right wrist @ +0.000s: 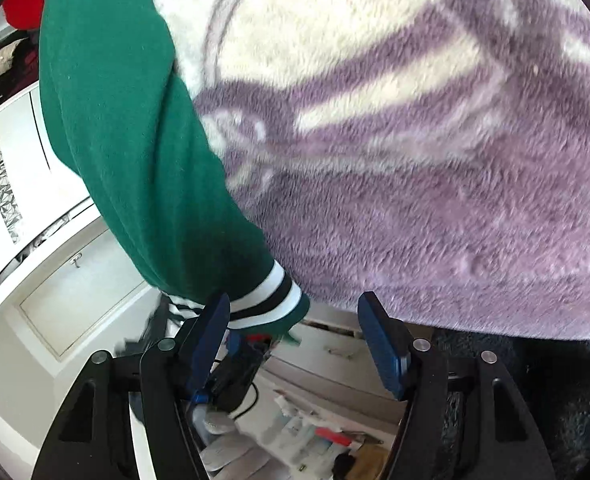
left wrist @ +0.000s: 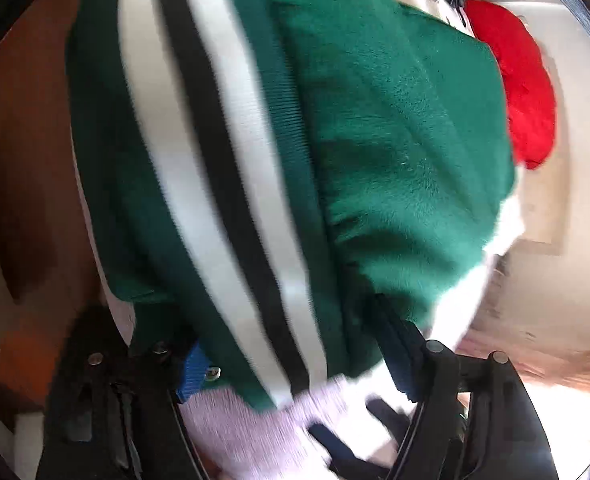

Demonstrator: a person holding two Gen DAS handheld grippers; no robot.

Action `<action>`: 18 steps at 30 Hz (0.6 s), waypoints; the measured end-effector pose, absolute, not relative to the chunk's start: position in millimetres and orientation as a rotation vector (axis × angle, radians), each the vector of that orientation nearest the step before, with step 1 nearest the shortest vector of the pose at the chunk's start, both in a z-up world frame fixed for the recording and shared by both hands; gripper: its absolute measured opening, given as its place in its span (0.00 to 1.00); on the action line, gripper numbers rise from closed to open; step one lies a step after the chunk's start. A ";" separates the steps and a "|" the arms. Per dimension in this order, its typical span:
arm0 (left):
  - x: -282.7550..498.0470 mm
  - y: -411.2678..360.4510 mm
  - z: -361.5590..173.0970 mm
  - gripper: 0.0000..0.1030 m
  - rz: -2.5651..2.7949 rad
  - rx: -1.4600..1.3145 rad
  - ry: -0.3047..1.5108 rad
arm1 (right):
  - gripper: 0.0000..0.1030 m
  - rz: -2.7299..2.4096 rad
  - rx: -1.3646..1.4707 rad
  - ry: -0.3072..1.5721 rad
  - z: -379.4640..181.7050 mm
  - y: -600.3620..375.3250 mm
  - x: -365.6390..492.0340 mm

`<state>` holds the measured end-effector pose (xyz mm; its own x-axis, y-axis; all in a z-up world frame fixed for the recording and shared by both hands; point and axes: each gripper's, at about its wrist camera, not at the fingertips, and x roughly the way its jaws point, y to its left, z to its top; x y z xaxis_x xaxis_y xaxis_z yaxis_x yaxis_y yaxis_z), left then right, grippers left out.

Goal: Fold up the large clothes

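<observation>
A large green jacket (left wrist: 395,132) with a white and black striped hem band (left wrist: 231,184) fills the left wrist view, hanging up close. My left gripper (left wrist: 295,364) has the jacket's striped hem lying between its blue pads, which stand wide apart; whether they clamp the cloth is unclear. In the right wrist view a green sleeve (right wrist: 135,140) with a striped cuff (right wrist: 267,300) hangs down beside a purple and cream fleece blanket (right wrist: 415,160). My right gripper (right wrist: 295,340) is open, and the cuff touches its left pad (right wrist: 211,332).
A red garment (left wrist: 519,92) lies at the upper right of the left wrist view. A pale purple glove (left wrist: 255,432) shows below the left gripper. White cabinets (right wrist: 75,300) and a drawer of papers (right wrist: 315,428) lie below the right gripper.
</observation>
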<state>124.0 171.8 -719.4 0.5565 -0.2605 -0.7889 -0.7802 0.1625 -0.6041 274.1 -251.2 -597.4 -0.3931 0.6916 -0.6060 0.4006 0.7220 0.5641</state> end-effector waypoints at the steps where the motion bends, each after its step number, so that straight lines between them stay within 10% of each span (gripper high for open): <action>1: 120.7 171.7 -710.9 0.27 0.497 -1.391 0.913 | 0.66 0.400 0.805 2.032 -594.0 -254.9 281.0; 8: 94.0 192.7 -679.5 0.11 -0.012 -1.532 0.362 | 0.66 0.404 0.760 2.030 -577.8 -287.0 303.1; 16: 34.2 228.1 -748.1 0.21 0.113 -1.618 0.733 | 0.66 0.425 0.833 2.061 -569.0 -301.1 314.3; 18: 19.2 246.6 -725.5 0.40 0.162 -1.591 0.747 | 0.66 0.461 0.877 2.069 -567.7 -294.2 314.5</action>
<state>19.2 246.6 -725.5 0.7763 -0.3653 -0.5137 -0.5449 0.0207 -0.8382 314.5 -294.2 -567.7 -0.4189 0.7235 -0.5487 0.4219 0.6901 0.5880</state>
